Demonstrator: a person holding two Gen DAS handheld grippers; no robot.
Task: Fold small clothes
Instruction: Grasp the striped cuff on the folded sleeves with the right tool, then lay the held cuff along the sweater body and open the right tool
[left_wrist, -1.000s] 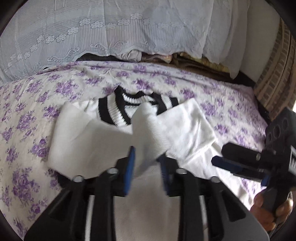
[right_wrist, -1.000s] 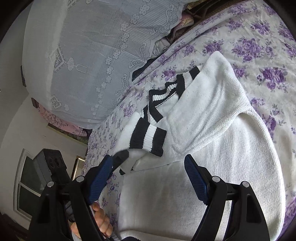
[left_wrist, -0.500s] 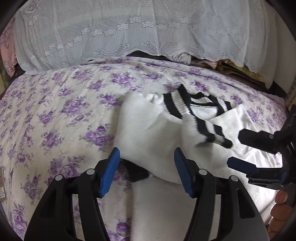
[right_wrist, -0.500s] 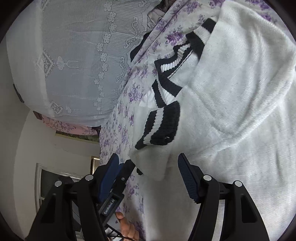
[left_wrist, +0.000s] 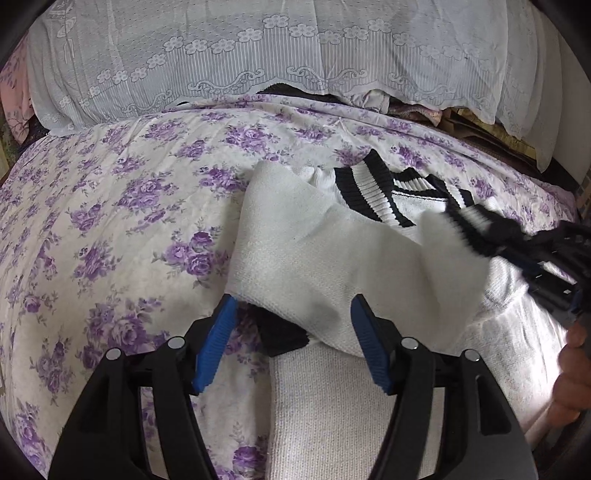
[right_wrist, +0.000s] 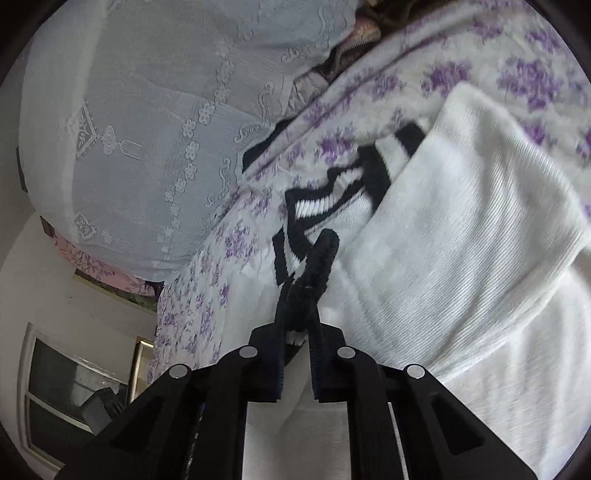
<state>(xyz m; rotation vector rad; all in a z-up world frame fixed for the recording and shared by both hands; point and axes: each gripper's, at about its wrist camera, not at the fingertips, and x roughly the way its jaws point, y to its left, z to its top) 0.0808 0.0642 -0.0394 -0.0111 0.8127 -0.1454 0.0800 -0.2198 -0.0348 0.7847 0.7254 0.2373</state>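
The white knit sweater (left_wrist: 325, 258) with black-striped trim is lying on the purple-flowered bedspread (left_wrist: 122, 206) straight ahead of the left gripper (left_wrist: 291, 343), whose jaws have just been opening and are standing wide on either side of the folded sleeve without pressing it. Only the right wrist view is showing the right gripper (right_wrist: 299, 314) up close, its jaws having just been closing and now pinching the sleeve's black cuff (right_wrist: 319, 258) right at their tips. The left wrist view alone is catching the person's hand (left_wrist: 570, 373) at its right edge, and both are showing the lace cover (left_wrist: 258, 59) beyond the sweater.
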